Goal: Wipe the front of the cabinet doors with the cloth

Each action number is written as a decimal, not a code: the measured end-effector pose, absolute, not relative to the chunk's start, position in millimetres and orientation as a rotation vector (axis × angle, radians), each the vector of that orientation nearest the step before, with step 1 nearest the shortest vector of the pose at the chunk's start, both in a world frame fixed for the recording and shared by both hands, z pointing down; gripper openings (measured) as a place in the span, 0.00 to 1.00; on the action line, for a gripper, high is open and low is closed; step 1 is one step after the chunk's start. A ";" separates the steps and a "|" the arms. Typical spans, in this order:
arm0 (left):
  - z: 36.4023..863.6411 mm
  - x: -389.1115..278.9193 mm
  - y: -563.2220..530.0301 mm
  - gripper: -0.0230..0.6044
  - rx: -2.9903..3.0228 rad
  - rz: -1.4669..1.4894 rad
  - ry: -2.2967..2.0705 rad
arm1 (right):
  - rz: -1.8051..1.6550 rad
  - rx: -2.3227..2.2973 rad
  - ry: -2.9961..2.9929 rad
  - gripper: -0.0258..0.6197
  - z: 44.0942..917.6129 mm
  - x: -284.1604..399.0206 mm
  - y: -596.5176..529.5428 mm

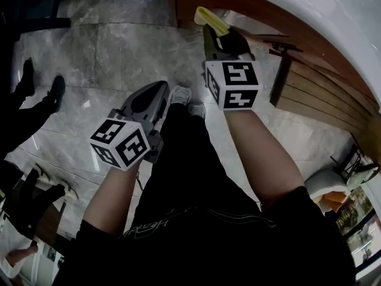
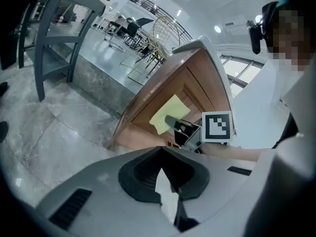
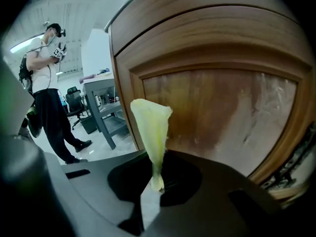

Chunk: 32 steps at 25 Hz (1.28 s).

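Note:
A yellow cloth [image 3: 150, 132] stands up from my right gripper [image 3: 157, 184], whose jaws are shut on its lower end. The cloth [image 1: 209, 19] hangs just in front of the brown wooden cabinet door [image 3: 222, 107]; whether it touches the panel I cannot tell. In the head view my right gripper [image 1: 217, 39] points at the cabinet [image 1: 238, 11] near its left end. My left gripper [image 1: 156, 94] hangs lower over the floor, shut with nothing between its jaws. From the left gripper view [image 2: 165, 181] I see the cloth [image 2: 168, 113] against the door [image 2: 163, 100].
Grey marble floor [image 1: 107, 46] spreads to the left. A white countertop [image 1: 309, 11] tops the cabinet. A person in dark trousers [image 3: 49, 107] stands to the left, beside a grey table [image 3: 106, 102]. Dark shoes [image 1: 41, 91] show at the head view's left. Slatted wooden panels [image 1: 321, 94] lie to the right.

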<state>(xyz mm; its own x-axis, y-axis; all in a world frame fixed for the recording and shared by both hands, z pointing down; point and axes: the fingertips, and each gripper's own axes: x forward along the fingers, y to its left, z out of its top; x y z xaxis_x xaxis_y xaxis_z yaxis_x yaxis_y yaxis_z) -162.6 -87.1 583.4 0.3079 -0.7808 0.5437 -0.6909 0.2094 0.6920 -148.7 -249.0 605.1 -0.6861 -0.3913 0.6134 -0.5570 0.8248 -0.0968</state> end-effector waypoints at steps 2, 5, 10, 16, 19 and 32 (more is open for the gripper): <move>582.3 -154.9 -92.0 0.05 1.523 -0.101 -1.398 | 0.375 0.722 -2.406 0.10 605.2 -138.2 -253.0; 583.6 -141.4 -95.9 0.05 1.541 -0.084 -1.374 | 0.389 0.767 -2.396 0.10 606.3 -121.4 -259.5; 588.1 -123.0 -97.8 0.05 1.562 -0.047 -1.335 | 0.393 0.871 -2.381 0.10 604.7 -89.4 -272.5; 587.7 -101.5 -105.1 0.05 1.595 -0.014 -1.300 | 0.435 0.987 -2.347 0.10 605.7 -47.6 -287.4; 586.3 -92.9 -108.7 0.05 1.608 -0.006 -1.289 | 0.451 1.037 -2.338 0.10 602.6 -31.1 -293.4; 587.4 -60.7 -118.8 0.05 1.656 0.050 -1.233 | 0.470 1.137 -2.324 0.10 594.5 15.2 -302.1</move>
